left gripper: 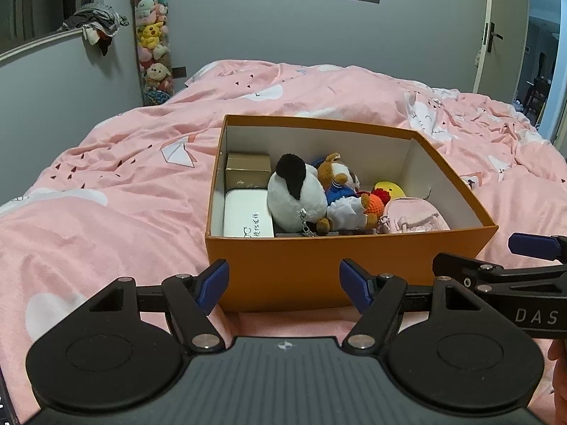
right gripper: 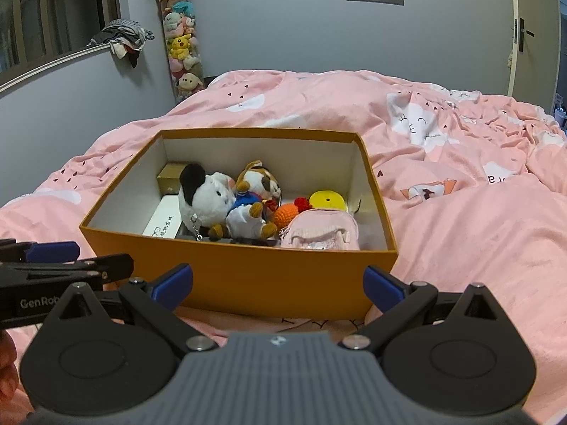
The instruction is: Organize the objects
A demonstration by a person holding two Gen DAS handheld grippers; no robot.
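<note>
An orange box (left gripper: 319, 265) (right gripper: 248, 276) sits open on the pink bed. Inside lie a black-and-white plush (left gripper: 296, 194) (right gripper: 205, 196), a brown bear plush in blue (left gripper: 340, 184) (right gripper: 257, 186), an orange crochet toy (left gripper: 372, 205) (right gripper: 286, 214), a yellow toy (left gripper: 389, 189) (right gripper: 327, 200), a pink mini backpack (left gripper: 414, 217) (right gripper: 322, 235), a white case (left gripper: 246, 217) (right gripper: 163, 223) and a gold box (left gripper: 248, 170) (right gripper: 170, 177). My left gripper (left gripper: 283, 285) and right gripper (right gripper: 278, 283) are open and empty, in front of the box's near wall, side by side.
The pink duvet (left gripper: 106, 194) (right gripper: 478, 230) covers the bed around the box. A clear tube of plush toys (left gripper: 154, 46) (right gripper: 182, 42) stands in the far corner. Clothes (left gripper: 95, 23) lie on the window ledge. A door (left gripper: 496, 28) stands open at the right.
</note>
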